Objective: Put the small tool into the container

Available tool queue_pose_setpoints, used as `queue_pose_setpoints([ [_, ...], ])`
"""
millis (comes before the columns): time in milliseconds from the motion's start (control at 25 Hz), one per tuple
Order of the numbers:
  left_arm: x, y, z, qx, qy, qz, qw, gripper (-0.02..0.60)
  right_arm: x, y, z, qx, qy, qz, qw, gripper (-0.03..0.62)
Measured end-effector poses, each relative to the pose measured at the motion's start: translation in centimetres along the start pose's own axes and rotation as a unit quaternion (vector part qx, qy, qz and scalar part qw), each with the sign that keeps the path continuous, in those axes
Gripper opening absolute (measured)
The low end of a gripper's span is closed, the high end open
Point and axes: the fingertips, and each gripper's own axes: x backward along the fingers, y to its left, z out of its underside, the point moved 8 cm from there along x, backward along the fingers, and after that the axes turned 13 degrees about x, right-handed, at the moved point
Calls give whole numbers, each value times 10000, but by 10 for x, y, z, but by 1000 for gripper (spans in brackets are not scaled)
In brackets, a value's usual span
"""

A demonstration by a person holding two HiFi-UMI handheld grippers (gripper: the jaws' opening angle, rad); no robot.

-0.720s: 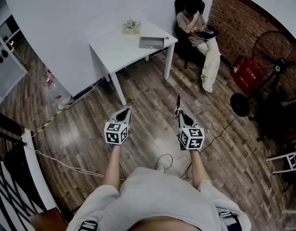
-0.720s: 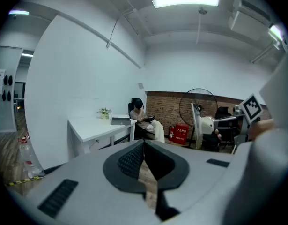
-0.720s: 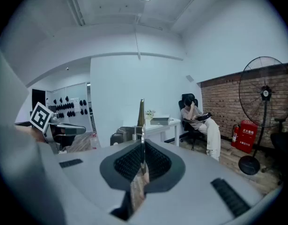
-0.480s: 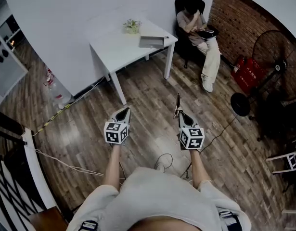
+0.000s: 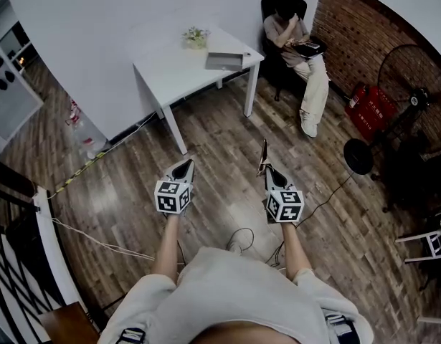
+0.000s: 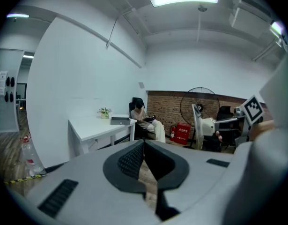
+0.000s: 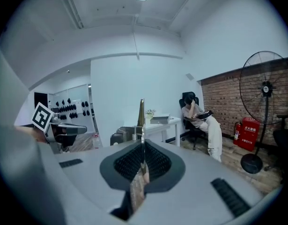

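Right gripper (image 5: 267,170) clamped on slim metal tool (image 5: 264,155), long axis running up-frame past the jaw tips. Flat grey container (image 5: 225,61) on white table (image 5: 170,74), upper centre: well apart, up-frame, slightly left of the tool. Left gripper (image 5: 186,165) closed, empty.

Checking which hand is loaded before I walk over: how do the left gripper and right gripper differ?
The right gripper is shut on the small tool, a blade sticking past its tips; the left gripper is shut on nothing. The right gripper clamps flat along the blade; the left gripper's jaws meet only at the tips. Both are held side by side, facing the white table.
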Motion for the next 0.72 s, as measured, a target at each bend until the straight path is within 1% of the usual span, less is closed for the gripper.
queue_pose_setpoints([
  [360,-19,-23,8,45,19,-125,9999,11,-6,-30,9,83,51,-192,9998,1],
  [560,-30,-20,13,81,46,-191,9998,11,-20,-37,10,100,35,-258,9996,0],
  [720,-43,-16,6,84,24,-208,9997,11,-33,-42,8,120,53,-296,9995,1],
])
